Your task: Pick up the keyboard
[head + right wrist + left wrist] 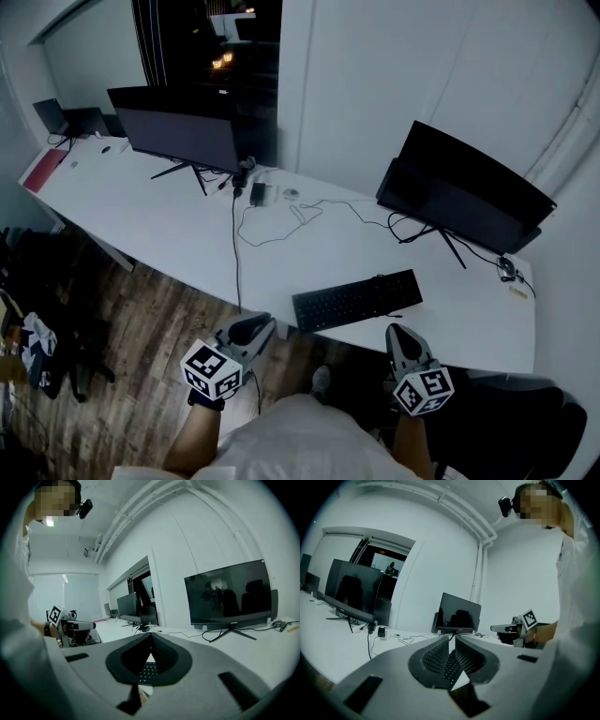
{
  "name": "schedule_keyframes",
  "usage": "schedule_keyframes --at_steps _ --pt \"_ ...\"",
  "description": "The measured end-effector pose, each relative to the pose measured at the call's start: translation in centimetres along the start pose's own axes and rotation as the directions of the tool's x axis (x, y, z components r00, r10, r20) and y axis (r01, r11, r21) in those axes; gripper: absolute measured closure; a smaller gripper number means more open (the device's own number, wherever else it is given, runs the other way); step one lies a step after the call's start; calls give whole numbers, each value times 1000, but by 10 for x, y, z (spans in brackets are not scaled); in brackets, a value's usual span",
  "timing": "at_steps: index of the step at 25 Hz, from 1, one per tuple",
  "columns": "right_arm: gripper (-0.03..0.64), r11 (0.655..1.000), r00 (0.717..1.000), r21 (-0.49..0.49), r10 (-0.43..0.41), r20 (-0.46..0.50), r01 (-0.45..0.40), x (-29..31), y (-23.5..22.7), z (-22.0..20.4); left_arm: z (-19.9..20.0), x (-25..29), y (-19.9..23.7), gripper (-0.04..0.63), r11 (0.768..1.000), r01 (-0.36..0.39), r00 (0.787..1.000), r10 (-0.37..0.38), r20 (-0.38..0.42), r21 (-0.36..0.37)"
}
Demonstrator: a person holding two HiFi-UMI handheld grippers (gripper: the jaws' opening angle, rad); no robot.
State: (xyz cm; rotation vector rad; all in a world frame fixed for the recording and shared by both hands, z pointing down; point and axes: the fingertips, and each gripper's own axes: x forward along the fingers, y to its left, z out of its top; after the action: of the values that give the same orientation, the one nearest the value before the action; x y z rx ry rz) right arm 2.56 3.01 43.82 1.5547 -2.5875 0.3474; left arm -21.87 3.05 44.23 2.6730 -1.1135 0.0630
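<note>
the black keyboard (356, 300) lies flat on the white table (169, 225), close to its near edge and a little turned, in front of the right monitor (464, 192). nothing touches it. the left gripper (263, 324) is just before the table edge, near the left end of the keyboard, with its jaws closed together and nothing between them; in the left gripper view the keys show only beyond the tips. the right gripper (395, 331) is near the right end, also short of the edge, its jaws closed and empty. farther back, thin cables (281, 220) run over the table to a second monitor (178, 127). under the table is a wooden floor (141, 328).
</note>
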Motion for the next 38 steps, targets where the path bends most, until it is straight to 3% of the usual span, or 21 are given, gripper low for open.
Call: schedule_keyframes --at_steps 10,22,38 --pt "612 999 997 19 41 -64 -40 49 -50 -13 -9 63 8 555 1000 2 999 -3 -54 -19" --pt "612 997 988 52 59 -143 -52 84 -99 -37 -26 139 -6 554 997 66 989 -71 -129 -40" --pt "595 992 976 72 114 -184 -103 111 -162 -48 -24 220 -13 555 998 63 985 -65 -159 -17"
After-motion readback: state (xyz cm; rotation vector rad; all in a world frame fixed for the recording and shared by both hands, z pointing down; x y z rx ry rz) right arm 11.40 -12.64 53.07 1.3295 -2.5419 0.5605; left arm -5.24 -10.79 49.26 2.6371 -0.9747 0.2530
